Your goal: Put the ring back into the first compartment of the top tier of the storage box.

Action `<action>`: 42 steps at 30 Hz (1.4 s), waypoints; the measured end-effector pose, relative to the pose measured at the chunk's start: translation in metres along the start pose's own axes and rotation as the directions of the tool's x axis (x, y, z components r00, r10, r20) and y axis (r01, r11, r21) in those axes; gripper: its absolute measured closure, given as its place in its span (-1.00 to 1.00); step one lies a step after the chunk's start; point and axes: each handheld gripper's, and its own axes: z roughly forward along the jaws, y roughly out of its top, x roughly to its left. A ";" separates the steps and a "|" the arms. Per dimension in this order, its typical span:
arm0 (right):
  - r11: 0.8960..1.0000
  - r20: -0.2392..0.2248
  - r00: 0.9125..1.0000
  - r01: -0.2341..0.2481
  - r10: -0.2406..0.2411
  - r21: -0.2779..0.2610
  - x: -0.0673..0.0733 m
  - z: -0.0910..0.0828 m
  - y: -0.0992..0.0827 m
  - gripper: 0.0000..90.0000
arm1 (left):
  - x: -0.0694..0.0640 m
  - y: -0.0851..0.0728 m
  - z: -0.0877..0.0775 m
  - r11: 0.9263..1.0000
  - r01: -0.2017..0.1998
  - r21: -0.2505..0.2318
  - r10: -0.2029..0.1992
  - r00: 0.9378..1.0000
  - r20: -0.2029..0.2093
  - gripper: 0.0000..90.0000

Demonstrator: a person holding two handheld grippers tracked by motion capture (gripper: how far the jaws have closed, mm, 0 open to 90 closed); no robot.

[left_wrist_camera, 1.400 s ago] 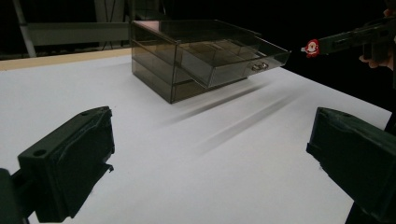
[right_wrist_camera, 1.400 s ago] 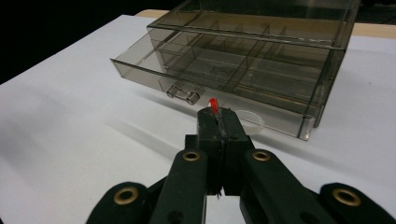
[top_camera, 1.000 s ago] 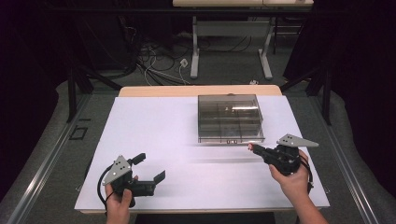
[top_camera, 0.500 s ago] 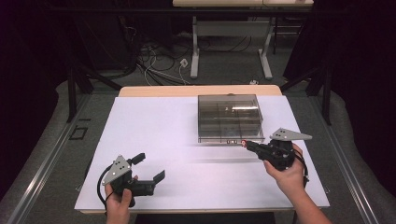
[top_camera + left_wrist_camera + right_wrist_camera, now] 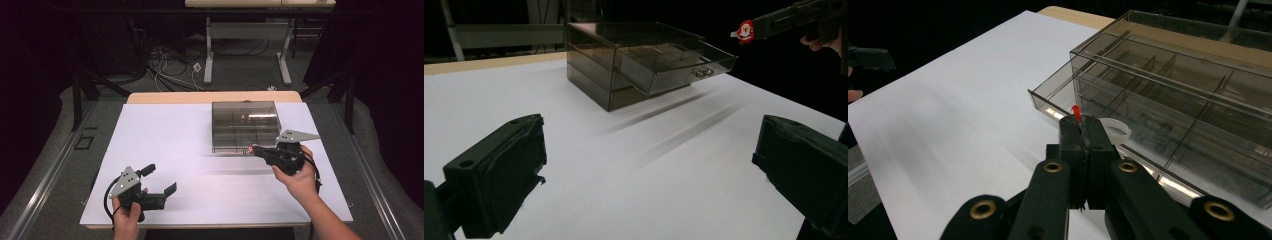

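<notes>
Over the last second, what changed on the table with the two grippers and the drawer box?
The right gripper, shut on a small red Santa figure, moved up the high view from the white mat to the front edge of the smoky drawer box, over its pulled-out drawer. The left gripper, jaws open, and the box stayed put.

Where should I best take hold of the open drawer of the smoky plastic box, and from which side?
Pinch the small ring knob on the drawer front, coming from the table's near edge. The front wall is flat and smooth; only the knob sticks out, and the drawer opens toward that edge.
</notes>
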 end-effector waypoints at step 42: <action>0.996 -0.008 1.000 0.028 -0.028 0.079 0.001 0.051 0.040 1.00 | 0.000 0.000 -0.001 1.000 -0.002 0.006 0.002 1.000 0.011 -0.99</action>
